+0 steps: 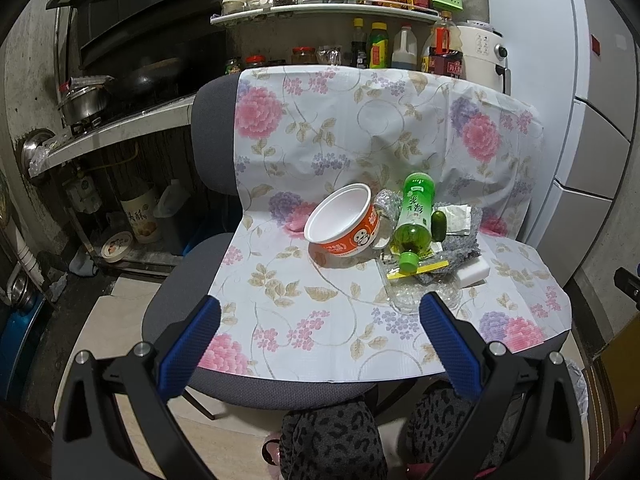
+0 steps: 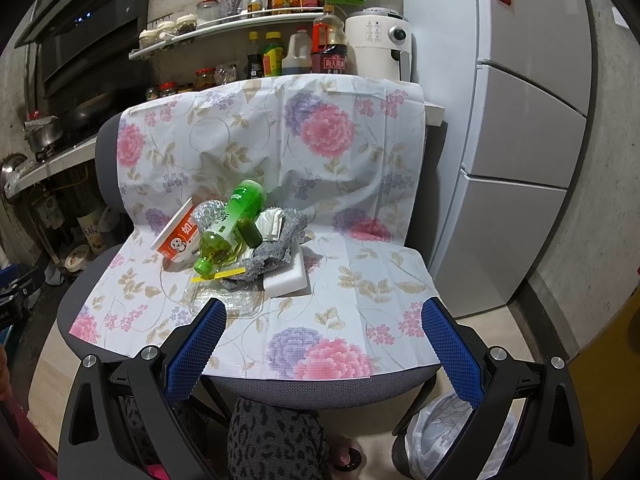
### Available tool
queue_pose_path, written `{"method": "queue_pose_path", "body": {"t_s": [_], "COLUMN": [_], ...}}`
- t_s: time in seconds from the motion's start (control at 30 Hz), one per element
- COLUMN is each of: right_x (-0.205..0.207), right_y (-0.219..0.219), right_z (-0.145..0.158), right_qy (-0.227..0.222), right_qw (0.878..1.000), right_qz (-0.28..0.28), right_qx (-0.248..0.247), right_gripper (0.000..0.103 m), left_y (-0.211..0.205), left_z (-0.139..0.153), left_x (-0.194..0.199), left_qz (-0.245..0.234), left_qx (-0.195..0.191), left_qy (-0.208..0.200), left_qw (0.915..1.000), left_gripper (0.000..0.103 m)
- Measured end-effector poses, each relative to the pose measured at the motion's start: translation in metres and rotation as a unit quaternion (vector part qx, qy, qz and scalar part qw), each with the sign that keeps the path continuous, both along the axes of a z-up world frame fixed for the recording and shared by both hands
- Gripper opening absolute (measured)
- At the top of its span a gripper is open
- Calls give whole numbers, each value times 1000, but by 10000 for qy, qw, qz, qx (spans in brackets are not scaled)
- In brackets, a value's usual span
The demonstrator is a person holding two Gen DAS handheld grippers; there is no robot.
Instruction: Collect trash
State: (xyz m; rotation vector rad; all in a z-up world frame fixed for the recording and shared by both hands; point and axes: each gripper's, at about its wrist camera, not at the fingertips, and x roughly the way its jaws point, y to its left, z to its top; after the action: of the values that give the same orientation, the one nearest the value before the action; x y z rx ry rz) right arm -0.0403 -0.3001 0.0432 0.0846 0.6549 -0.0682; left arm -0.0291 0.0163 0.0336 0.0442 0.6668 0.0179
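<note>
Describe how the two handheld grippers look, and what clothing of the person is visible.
Both look alike. The left gripper and the right gripper have black plastic frames with triangular cut-outs and round silver bolts. Their fingers carry blue pads with a fine textured grid. No cables or markings show. Below the grippers, the person wears grey trousers with a black leopard pattern.

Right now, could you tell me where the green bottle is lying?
The green bottle lies in both views atop the trash pile on the covered chair seat, between the orange bowl and grey cloth.
</note>
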Motion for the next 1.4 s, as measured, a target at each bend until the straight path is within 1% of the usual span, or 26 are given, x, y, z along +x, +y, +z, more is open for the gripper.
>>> {"method": "queue_pose_path", "body": {"t_s": [0.1, 0.23, 0.4, 0.57, 0.63, 0.7, 0.77, 0.9, 0.97, 1.0, 1.1, 1.17, 1.23, 1.3, 1.37, 1.4], "right_x": [4, 18, 37, 59, 71, 80, 89, 107, 115, 119, 132, 141, 147, 153, 158, 160], "right_y": [-4, 5, 11, 17, 14, 11, 10, 5, 4, 3, 2, 6, 12, 17, 20, 20], "right_z": [-9, -23, -32, -45, -48, -52, -56, -63, -66, -68, -72, -75, -78, -81, -84, -85], "right_qy": [46, 109, 205, 280, 256, 192, 198, 285, 296, 300, 306, 314, 348, 348, 396, 416], "right_qw": [10000, 9999, 9991, 9980, 9970, 9966, 9968, 9969, 9972, 9971, 9968, 9968, 9968, 9969, 9968, 9967], "right_qz": [39, 114, 343, 496, 582, 588, 561, 526, 506, 512, 559, 614, 664, 683, 673, 676], "right_qx": [55, 40, 161, 288, 449, 553, 534, 514, 470, 474, 487, 415, 261, 161, 166, 195], "right_gripper": [97, 97, 97, 97, 97, 97, 97, 97, 97, 97, 97, 97, 97, 97, 97, 96], "left_y": [3, 6, 7, 5, 2, -4, -9, -17, -20, -22, -27, -30, -32, -33, -35, -36], "left_z": [-12, -24, -37, -49, -54, -60, -65, -73, -75, -77, -86, -94, -100, -102, -102, -101], "left_x": [6, 17, 32, 50, 59, 67, 75, 94, 100, 105, 124, 139, 151, 160, 173, 178], "left_qz": [72, 102, -57, -76, -51, -34, -19, -129, -261, -336, -508, -521, -555, -646, -744, -739], "left_qx": [-5, -72, -207, -207, -101, 114, 338, 483, 410, 303, -23, -214, -275, -282, -200, -164], "left_qy": [105, 277, 459, 642, 646, 597, 600, 568, 466, 478, 637, 800, 855, 776, 670, 653], "left_qw": [9999, 9995, 9987, 9977, 9978, 9981, 9976, 9971, 9977, 9978, 9967, 9952, 9944, 9945, 9948, 9950], "left_gripper": [97, 97, 97, 97, 97, 97, 97, 97, 97, 97, 97, 97, 97, 97, 96, 94]}}
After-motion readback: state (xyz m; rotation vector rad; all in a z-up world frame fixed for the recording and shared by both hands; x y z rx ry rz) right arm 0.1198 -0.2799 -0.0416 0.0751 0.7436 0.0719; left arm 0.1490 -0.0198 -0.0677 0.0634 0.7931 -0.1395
